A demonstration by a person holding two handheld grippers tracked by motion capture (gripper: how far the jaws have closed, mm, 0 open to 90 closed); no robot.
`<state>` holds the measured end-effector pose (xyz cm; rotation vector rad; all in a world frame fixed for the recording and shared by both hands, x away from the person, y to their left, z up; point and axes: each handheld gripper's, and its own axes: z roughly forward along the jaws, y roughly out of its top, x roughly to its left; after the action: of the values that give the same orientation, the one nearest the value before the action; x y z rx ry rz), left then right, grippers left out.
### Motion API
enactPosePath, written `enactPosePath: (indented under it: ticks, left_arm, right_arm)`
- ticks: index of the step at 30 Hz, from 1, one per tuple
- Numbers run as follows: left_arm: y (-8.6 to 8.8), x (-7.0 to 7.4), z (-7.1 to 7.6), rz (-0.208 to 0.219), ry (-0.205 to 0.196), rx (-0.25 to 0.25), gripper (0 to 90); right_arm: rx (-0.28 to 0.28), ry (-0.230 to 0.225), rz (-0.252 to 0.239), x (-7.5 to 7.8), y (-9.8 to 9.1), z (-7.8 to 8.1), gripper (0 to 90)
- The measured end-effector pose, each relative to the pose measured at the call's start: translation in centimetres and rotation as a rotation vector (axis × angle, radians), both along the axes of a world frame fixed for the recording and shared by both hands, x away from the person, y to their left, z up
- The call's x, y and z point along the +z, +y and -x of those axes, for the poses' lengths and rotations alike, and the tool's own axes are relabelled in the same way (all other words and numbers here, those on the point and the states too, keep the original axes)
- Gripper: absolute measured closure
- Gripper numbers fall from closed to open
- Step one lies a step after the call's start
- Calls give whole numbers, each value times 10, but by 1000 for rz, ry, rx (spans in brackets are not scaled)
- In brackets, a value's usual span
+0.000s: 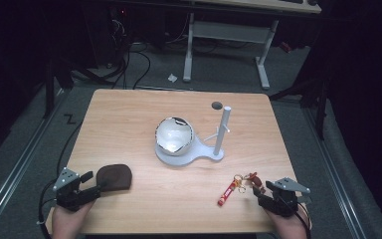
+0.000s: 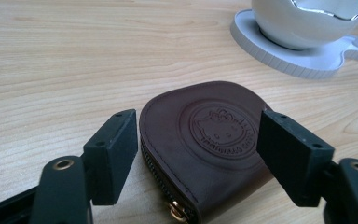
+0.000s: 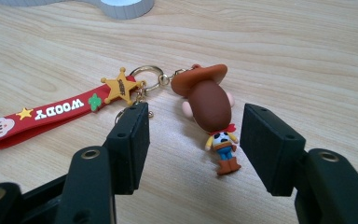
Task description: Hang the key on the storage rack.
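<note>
The big wooden table [image 1: 129, 114] holds everything. In its middle sits a white stand [image 1: 199, 155] with a shiny round bowl [image 1: 174, 135] on it and a thin post [image 1: 222, 130] beside the bowl. Near the front left lies a brown pouch [image 1: 114, 177], flat on the table. The left claw [image 1: 101, 187] sits right at the pouch, its jaws wide apart with the pouch between them, not squeezing. Near the front right lies a keychain [image 1: 236, 186] with a red strap [image 3: 37, 116] and a little cowboy toy [image 3: 212, 112]. The right claw [image 1: 256, 192] is wide apart too, with the toy lying between its jaws.
</note>
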<state>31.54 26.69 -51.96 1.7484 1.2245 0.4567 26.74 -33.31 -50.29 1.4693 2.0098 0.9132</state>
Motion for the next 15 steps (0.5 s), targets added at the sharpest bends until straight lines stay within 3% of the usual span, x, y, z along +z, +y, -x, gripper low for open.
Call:
enactPosePath:
  ticks: [11, 15]
  left_arm:
    - [-1, -4, 0, -21, 2, -11, 293]
    - [-4, -2, 1, -56, -11, -12, 290]
  right_arm:
    - [9, -9, 4, -3, -1, -1, 446]
    - [9, -8, 12, -4, 1, -1, 452]
